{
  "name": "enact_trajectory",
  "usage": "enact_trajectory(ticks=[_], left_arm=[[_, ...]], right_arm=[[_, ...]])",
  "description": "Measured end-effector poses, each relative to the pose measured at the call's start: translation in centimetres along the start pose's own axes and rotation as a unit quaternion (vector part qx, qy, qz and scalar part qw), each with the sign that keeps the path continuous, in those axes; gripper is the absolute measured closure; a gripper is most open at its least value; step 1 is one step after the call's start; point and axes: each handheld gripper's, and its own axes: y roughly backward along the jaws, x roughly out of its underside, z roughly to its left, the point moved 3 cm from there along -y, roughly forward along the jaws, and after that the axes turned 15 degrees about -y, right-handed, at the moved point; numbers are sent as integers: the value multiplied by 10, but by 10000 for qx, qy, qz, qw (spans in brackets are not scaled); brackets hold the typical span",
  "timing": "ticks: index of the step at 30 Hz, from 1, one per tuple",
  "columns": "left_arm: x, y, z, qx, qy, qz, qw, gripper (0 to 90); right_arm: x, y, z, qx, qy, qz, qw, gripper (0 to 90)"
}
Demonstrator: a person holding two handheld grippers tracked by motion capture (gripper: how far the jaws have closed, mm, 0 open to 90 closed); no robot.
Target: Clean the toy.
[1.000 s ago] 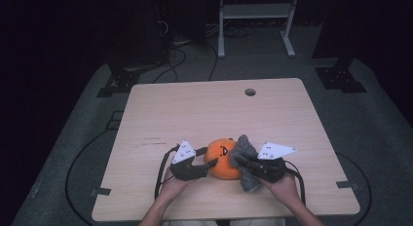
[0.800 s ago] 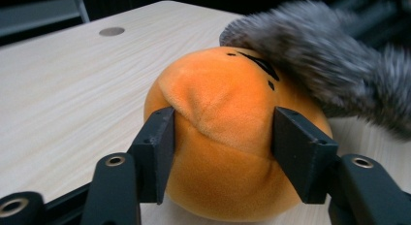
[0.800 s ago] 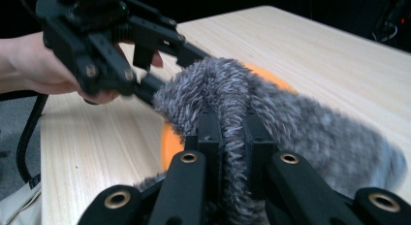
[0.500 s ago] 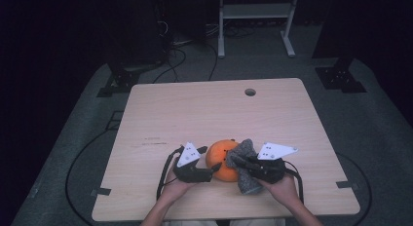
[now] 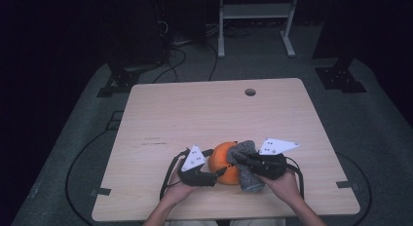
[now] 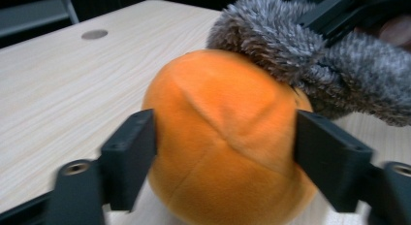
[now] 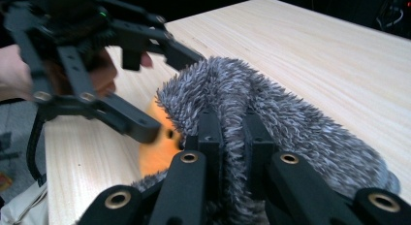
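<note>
An orange plush ball (image 5: 221,160) sits near the table's front edge. My left gripper (image 5: 220,172) comes at it from the left. In the left gripper view its two black jaws press on either side of the ball (image 6: 223,142). A grey fuzzy cloth (image 5: 247,170) drapes over the ball's right side and top. My right gripper (image 5: 243,160) is shut on that cloth; in the right gripper view the jaws (image 7: 232,128) pinch a fold of the grey pile (image 7: 305,128). Beyond it a slice of the orange ball (image 7: 155,154) and the left gripper (image 7: 97,65) show.
The light wooden table (image 5: 204,114) has a small round hole (image 5: 250,92) near its far edge. Both hands rest at the front edge. A white metal stand (image 5: 255,11) and dark cables (image 5: 78,158) lie on the floor around the table.
The left gripper has slid right and its jaws now hold the orange ball. The right gripper has pulled the grey cloth lower over the ball's right side.
</note>
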Motion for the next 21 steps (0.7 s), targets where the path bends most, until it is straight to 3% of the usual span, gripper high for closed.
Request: enact_trajectory(ticks=[3, 5, 7, 9, 11, 12, 14, 15, 17, 18, 19, 21], left_arm=[[-1, 3, -9, -26, -635, 113, 9979, 393], [0, 4, -10, -8, -751, 143, 9971, 403], [3, 5, -9, 24, -782, 187, 9968, 410], [6, 7, -6, 87, -642, 202, 9977, 405], [6, 8, 0, 251, -215, 119, 9994, 335], [4, 9, 4, 317, 86, 64, 9994, 263], [-1, 8, 10, 414, 643, -170, 9969, 181], [-2, 8, 11, 422, 754, -214, 9960, 232], [-1, 6, 9, 296, 639, -50, 9975, 269], [2, 6, 9, 270, 614, -51, 9977, 301], [4, 6, 9, 276, 635, -58, 9976, 317], [5, 8, 8, 232, 542, -28, 9983, 333]], right_arm=[[-7, -1, 6, -52, 116, -27, 9999, 809], [-9, 0, 2, -16, 62, -66, 10000, 809], [-9, 1, -9, 176, -64, -30, 9998, 809], [-4, 2, -21, 299, -271, 68, 9992, 809], [3, 1, -25, 238, -391, 136, 9989, 809], [4, 1, -23, 248, -368, 136, 9989, 809], [5, 0, -14, 131, -321, 144, 9993, 810], [5, -4, -1, -157, -240, 150, 9995, 810], [5, -6, 4, -188, -151, 162, 9996, 810], [5, -8, 8, -82, 48, 187, 9998, 810], [5, -8, 8, -20, 91, 204, 9997, 810], [5, -6, -3, -28, -117, 168, 9998, 810]])
